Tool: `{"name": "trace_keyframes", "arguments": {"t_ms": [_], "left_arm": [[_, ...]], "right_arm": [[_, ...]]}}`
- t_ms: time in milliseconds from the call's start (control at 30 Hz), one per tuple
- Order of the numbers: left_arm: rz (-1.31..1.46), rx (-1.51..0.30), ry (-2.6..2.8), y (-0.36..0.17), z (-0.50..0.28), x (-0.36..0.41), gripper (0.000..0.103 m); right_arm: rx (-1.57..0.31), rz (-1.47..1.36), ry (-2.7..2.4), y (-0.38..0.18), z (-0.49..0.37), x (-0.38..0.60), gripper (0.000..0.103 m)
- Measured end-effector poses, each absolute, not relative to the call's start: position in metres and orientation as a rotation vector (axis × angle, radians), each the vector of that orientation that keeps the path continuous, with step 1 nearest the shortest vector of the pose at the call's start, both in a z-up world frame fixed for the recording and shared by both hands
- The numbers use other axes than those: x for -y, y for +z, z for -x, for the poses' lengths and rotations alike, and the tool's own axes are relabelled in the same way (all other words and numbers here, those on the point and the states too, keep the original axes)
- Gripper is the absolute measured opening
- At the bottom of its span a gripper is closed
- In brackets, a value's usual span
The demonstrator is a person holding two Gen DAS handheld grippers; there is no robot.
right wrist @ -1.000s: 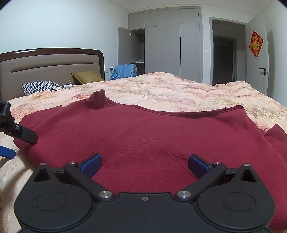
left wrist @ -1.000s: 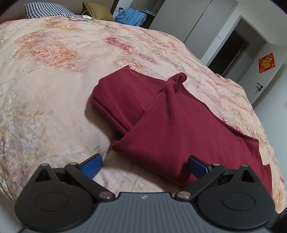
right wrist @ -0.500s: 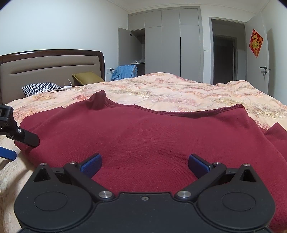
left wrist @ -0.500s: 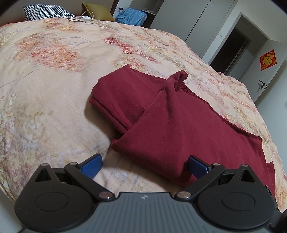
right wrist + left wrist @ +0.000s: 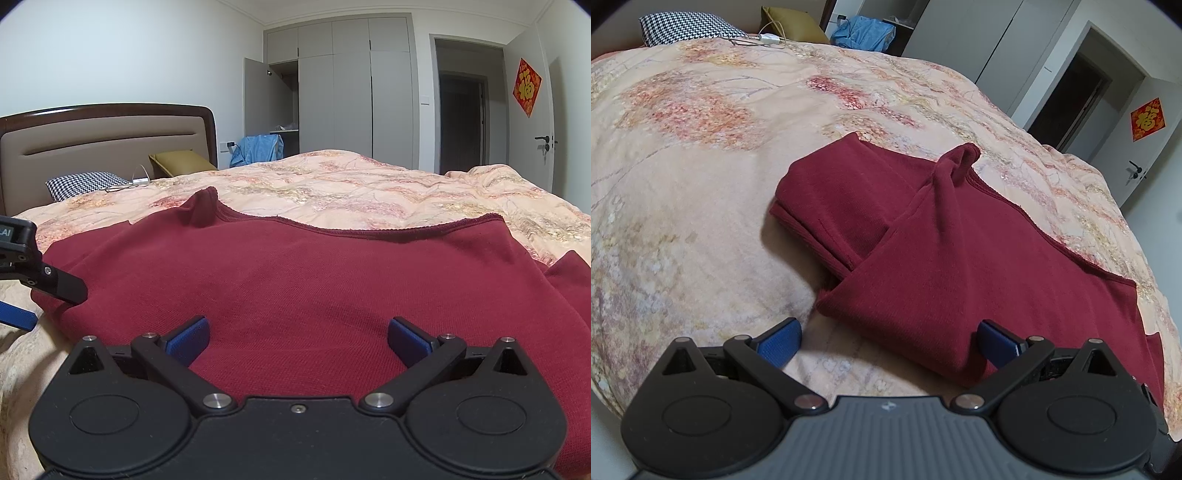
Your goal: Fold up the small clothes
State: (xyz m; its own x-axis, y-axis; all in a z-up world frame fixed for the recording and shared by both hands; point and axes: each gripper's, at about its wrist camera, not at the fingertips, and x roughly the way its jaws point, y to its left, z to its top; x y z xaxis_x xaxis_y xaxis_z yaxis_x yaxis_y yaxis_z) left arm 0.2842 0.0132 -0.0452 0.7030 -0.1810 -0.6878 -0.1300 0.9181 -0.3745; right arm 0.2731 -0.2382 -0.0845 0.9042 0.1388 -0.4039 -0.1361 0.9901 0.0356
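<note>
A dark red knit garment lies partly folded on the floral quilt, one layer lapped over another, with a bunched point sticking up at its far edge. My left gripper is open just above the garment's near left corner, holding nothing. In the right wrist view the same garment fills the foreground; my right gripper is open low over its near edge, nothing between the blue pads. The left gripper's fingers show at the left edge there.
A houndstooth pillow and an olive pillow lie by the headboard, with a white cable beside them. Blue clothing hangs beyond the bed. A wardrobe and a dark doorway are at the back.
The left gripper has risen and drawn slightly back from the garment. The right gripper has barely moved. Both stay open; the garment is unmoved.
</note>
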Motion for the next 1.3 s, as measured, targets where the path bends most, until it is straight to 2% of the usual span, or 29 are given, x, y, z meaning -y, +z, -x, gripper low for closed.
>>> {"name": "trace_keyframes", "arguments": {"t_ms": [400,533,600,667,733,900,933,967,1033,1167,1300], "left_arm": [[0.41,-0.768,-0.102,-0.042,-0.288,-0.001,0.103],[0.54,-0.72,-0.147,-0.044,-0.291,-0.014,0.102],[0.605,-0.692,-0.163,-0.045,-0.297,-0.023,0.095],[0.629,-0.68,-0.157,-0.047,-0.303,-0.028,0.084],[0.632,-0.673,-0.137,-0.052,-0.308,-0.031,0.079],[0.674,-0.625,-0.11,-0.059,-0.318,-0.037,0.076],[0.672,-0.619,-0.099,-0.058,-0.319,-0.037,0.069],[0.661,-0.617,-0.088,-0.058,-0.321,-0.036,0.055],[0.648,-0.627,-0.096,-0.056,-0.322,-0.035,0.039],[0.602,-0.599,-0.107,-0.046,-0.321,-0.028,0.026],[0.519,-0.591,-0.114,-0.031,-0.323,-0.019,0.022]], "right_arm": [[-0.417,-0.007,0.142,-0.085,-0.273,0.239,0.103],[-0.417,-0.008,0.143,-0.085,-0.273,0.238,0.103],[-0.417,-0.008,0.143,-0.085,-0.273,0.239,0.103],[-0.417,-0.008,0.142,-0.085,-0.273,0.239,0.103],[-0.417,-0.008,0.142,-0.085,-0.273,0.239,0.103],[-0.418,-0.008,0.143,-0.085,-0.273,0.239,0.103],[-0.418,-0.008,0.143,-0.085,-0.273,0.239,0.103],[-0.418,-0.008,0.142,-0.085,-0.273,0.239,0.103],[-0.417,-0.008,0.142,-0.085,-0.273,0.239,0.103],[-0.416,-0.004,0.138,-0.084,-0.272,0.237,0.103],[-0.446,-0.018,0.147,-0.079,-0.276,0.239,0.103]]}}
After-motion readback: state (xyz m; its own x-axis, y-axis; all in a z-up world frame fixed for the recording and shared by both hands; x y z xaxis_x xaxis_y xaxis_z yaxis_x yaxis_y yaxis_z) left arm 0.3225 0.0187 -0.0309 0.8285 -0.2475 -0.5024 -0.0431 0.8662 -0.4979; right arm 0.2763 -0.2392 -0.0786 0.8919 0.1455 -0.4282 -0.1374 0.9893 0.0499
